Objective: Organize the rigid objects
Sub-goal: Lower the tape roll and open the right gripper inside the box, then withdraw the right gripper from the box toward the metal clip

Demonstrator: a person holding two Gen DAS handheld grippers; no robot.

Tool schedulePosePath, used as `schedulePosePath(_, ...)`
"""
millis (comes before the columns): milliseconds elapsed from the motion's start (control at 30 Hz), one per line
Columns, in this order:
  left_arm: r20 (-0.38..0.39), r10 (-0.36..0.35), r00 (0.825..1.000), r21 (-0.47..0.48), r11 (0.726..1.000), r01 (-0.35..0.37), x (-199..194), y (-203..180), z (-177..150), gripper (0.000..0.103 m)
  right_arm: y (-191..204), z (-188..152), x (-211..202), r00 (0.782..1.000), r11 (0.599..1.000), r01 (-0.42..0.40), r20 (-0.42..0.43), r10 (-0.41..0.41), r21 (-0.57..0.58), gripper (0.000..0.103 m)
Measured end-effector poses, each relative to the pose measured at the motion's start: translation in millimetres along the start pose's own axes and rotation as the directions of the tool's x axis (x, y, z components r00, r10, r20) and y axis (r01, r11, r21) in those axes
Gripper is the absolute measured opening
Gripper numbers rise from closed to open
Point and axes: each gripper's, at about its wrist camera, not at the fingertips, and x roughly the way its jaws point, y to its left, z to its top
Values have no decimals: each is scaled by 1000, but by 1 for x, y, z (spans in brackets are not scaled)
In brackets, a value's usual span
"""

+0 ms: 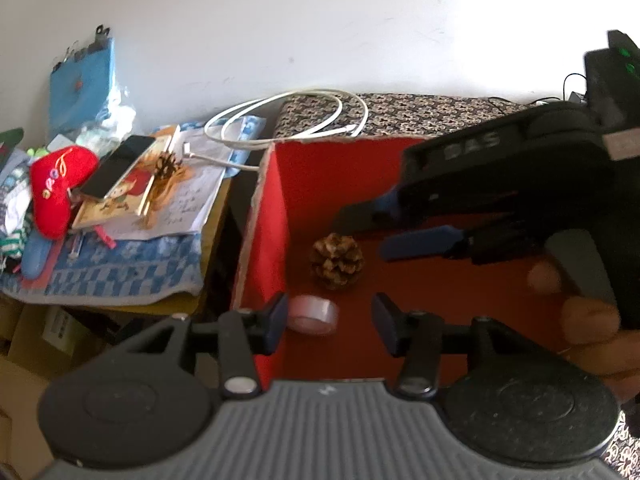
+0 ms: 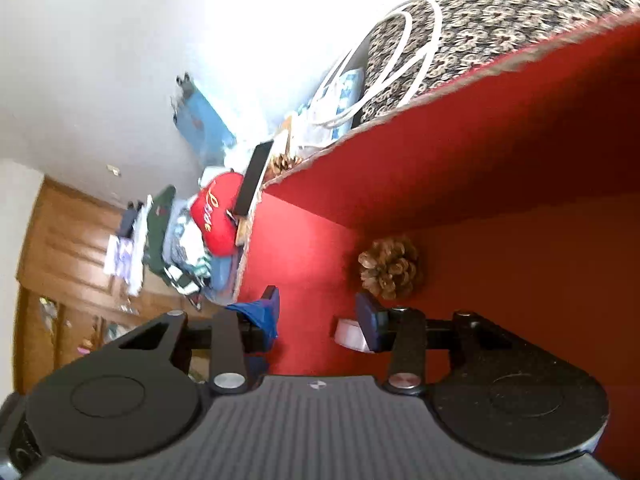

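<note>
A red open box (image 1: 332,172) holds a brown pine cone (image 1: 337,261) and a roll of clear tape (image 1: 313,314) on its floor. My left gripper (image 1: 329,322) is open and empty, hovering over the box's near left corner with the tape between its fingers' line. My right gripper (image 1: 362,226) reaches into the box from the right, open and empty, its tips just right of the cone. In the right wrist view the right gripper (image 2: 320,316) is open over the box floor (image 2: 520,280), with the cone (image 2: 390,267) ahead and the tape (image 2: 350,334) by its right finger.
Left of the box, a cluttered table holds a red heart cushion (image 1: 60,184), a phone (image 1: 118,166) on a book, a second pine cone (image 1: 168,164), papers and a blue checked cloth (image 1: 120,268). A white cable (image 1: 288,120) lies behind. A patterned surface (image 1: 420,114) lies beyond the box.
</note>
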Motion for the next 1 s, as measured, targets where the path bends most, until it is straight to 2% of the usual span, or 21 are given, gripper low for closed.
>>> schedulePosePath(300,10,34,999,-11,999,-34,-20,-11,1,62,5,-22,-41,995,998,-66,80,66,1,28)
schedulePosePath(567,24,58,998,-21,998,-58,-43,-29,1,66,27,-45,-86,987,986,20,158,6,-164,29)
schedulePosePath(833,23,94,995,-28,995,-93,-60,-54,-7,70,28,-68,-124,980,965,82,196,-33,-250,29)
schedulePosePath(1000,20,118,993,-33,993,-117,-68,-72,-14,75,22,-78,-143,979,961,78,204,-23,-265,29)
